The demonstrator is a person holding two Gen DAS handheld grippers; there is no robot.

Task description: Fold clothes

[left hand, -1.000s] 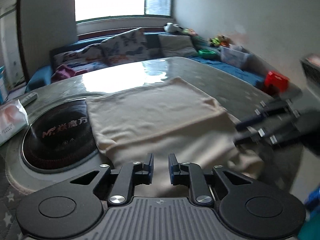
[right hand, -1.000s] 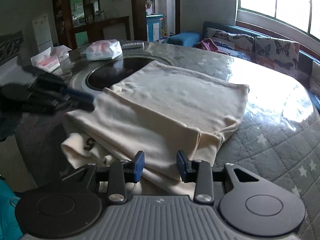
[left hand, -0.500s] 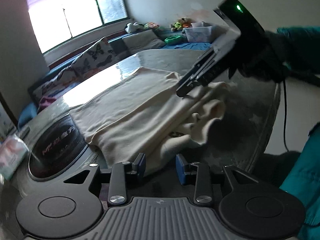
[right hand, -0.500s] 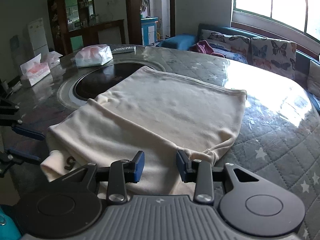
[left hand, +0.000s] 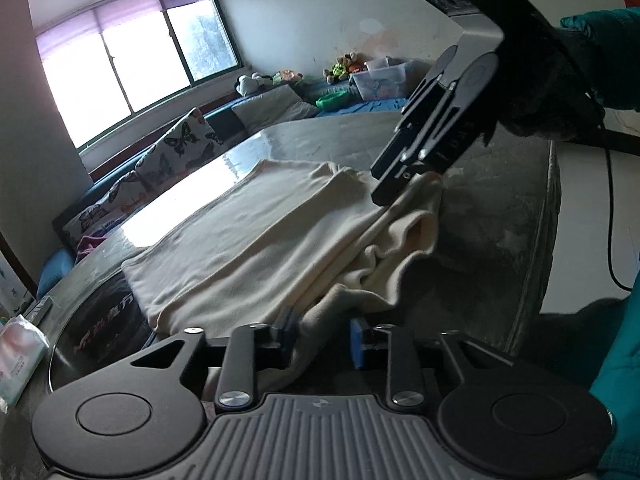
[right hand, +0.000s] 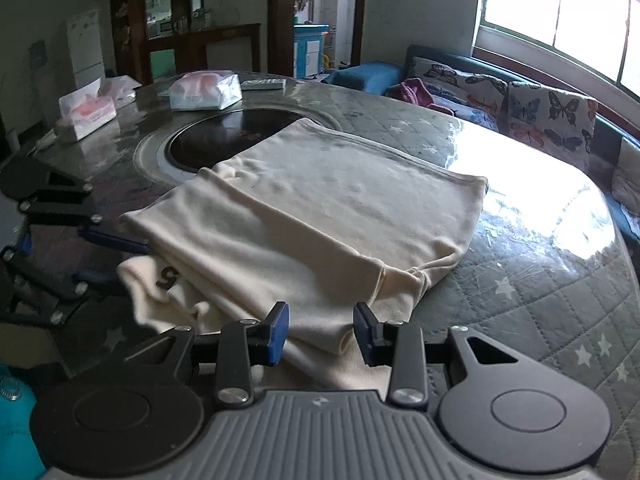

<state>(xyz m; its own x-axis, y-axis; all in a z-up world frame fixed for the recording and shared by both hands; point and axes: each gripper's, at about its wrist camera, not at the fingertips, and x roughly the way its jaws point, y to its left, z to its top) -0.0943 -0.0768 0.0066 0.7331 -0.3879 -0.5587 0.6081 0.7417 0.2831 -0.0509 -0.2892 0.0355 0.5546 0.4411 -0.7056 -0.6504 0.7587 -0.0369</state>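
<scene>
Cream garment (right hand: 320, 216) lies partly folded on the round quilted table (right hand: 540, 300), far edge overlapping the black induction plate (right hand: 224, 136). Since a second ago the near end has gone from flat-ish to bunched: both tools have swung round to the near hem, each now sitting at one near corner with loose cloth between its fingers. Half a second back they were already there; now they're lower and tighter in on the fabric. My read: set-up for lifting the near edge and carrying it over for the next fold, grip not made yet.

Left gripper (left hand: 320, 338): jaws apart, moderate gap, a hump of cloth rising between them, pads not pinching it. Right gripper (right hand: 322, 334): same, wide-ish gap, folded hem edge lying between the blue pads (right hand: 277, 332), not clamped.

View differences: left wrist view shows the right gripper from outside, tilted down, tips at the crumpled right corner; whether they touch fabric is hard to tell. It also shows the sagging folds near the table edge. Right wrist view shows the printed dark mark (right hand: 168, 278) on the under layer by the left tool, plus tissue packs (right hand: 204, 90) beyond the plate, none of which the other shows well.
</scene>
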